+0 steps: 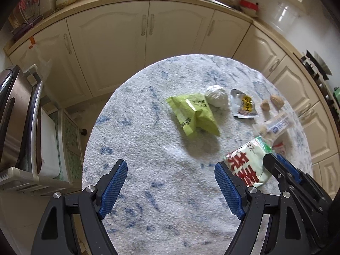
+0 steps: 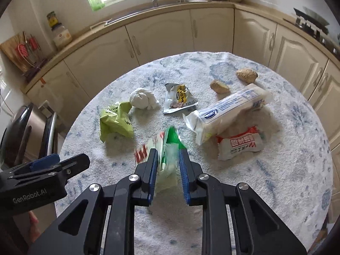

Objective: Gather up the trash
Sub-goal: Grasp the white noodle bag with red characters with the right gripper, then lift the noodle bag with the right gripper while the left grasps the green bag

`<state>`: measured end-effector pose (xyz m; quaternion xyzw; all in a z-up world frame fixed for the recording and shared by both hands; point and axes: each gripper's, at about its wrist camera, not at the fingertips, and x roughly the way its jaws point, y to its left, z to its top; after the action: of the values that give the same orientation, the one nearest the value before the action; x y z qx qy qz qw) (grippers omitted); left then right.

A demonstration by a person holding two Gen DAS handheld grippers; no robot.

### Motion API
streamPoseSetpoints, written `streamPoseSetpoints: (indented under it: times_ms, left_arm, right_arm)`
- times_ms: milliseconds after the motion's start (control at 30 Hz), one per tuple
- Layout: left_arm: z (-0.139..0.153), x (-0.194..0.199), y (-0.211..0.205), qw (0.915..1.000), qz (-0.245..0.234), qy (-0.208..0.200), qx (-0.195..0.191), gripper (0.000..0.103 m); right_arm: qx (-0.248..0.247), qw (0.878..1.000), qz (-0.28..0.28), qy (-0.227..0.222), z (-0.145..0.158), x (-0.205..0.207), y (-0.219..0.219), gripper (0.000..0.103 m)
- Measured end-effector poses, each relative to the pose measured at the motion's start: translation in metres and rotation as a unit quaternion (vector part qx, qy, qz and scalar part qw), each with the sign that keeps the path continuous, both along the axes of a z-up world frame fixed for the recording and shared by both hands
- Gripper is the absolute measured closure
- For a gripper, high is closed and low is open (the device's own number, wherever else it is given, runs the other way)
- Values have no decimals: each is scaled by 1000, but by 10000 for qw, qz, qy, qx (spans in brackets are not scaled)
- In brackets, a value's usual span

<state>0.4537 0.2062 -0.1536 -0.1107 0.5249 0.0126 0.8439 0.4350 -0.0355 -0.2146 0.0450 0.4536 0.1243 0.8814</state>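
Trash lies on a round table point(image 1: 148, 148) with a blue-white cloth. My right gripper point(image 2: 169, 155) is shut on a white wrapper with red characters and a green end point(image 2: 167, 146), held just above the cloth; it also shows in the left wrist view point(image 1: 248, 165). My left gripper point(image 1: 171, 170) is open and empty over the table's near side, left of that wrapper. Further off lie a lime green bag point(image 1: 192, 112) point(image 2: 115, 121), a white tissue ball point(image 1: 216, 97) point(image 2: 142, 98), a silver and yellow snack packet point(image 1: 244, 104) point(image 2: 179, 99), a long white and blue package point(image 2: 227, 110) and a red and white wrapper point(image 2: 240, 144).
Two brown lumps point(image 2: 220, 86) point(image 2: 246, 75) lie at the table's far side. Cream cabinets point(image 1: 148, 31) and a counter with a sink point(image 2: 153, 6) curve behind the table. A steel bin point(image 1: 14, 110) stands to the left, a stove point(image 2: 312, 25) at the right.
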Motion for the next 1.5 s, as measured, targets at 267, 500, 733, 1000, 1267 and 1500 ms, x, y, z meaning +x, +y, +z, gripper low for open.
streamPoseSetpoints:
  times_ms: [267, 500, 733, 1000, 1267, 1500]
  left_arm:
    - [-9, 2, -13, 9998, -137, 115, -7, 19]
    - [-23, 6, 0, 9997, 42, 227, -73, 19]
    - [-30, 5, 14, 9994, 213, 269, -98, 19]
    - [-31, -1, 10, 9993, 184, 279, -145, 19]
    - [-22, 8, -1, 9996, 158, 167, -159, 19]
    - [-16, 37, -17, 9998, 115, 90, -158, 19]
  right_arm:
    - [-138, 9992, 24, 385, -28, 2, -4, 1]
    - [-963, 9951, 211, 115, -47, 0, 31, 0]
    - [-741, 9964, 366, -168, -43, -12, 34, 32]
    - [-573, 9980, 179, -184, -39, -11, 27, 33]
    - [-318, 9981, -161, -504, -7, -10, 0, 33]
    - [-156, 9963, -191, -824, 25, -3, -22, 33]
